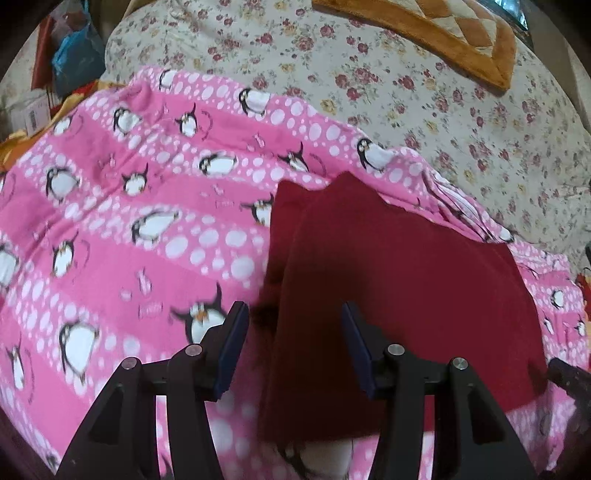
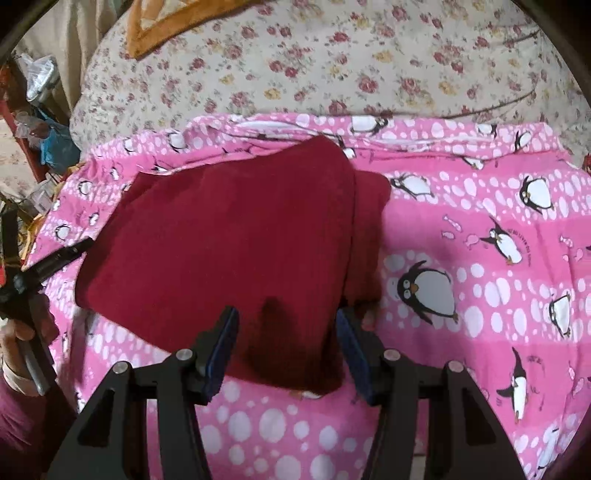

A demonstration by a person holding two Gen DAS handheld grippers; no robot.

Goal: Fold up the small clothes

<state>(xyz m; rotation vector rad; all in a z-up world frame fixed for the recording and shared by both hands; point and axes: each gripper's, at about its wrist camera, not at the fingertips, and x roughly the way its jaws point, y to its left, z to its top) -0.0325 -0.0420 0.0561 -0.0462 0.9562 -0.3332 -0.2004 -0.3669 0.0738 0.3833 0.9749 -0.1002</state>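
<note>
A dark red folded cloth [image 1: 388,288] lies flat on a pink penguin blanket [image 1: 122,229]. My left gripper [image 1: 295,343] hovers over the cloth's near left edge, open, its blue pads [image 1: 236,343] apart from the fabric. In the right wrist view the same red cloth [image 2: 229,243] is a folded slab with a second layer showing along its right side. My right gripper [image 2: 288,347] stands open above the cloth's near corner, and nothing is pinched. The left gripper's finger [image 2: 59,256] shows at that view's left edge, held by a hand [image 2: 18,332].
The pink blanket [image 2: 480,258] covers a bed with a floral quilt [image 2: 332,66] behind it. An orange-bordered patchwork cushion [image 1: 443,33] lies at the far end. Bags and clutter [image 2: 40,122] stand beside the bed on the left.
</note>
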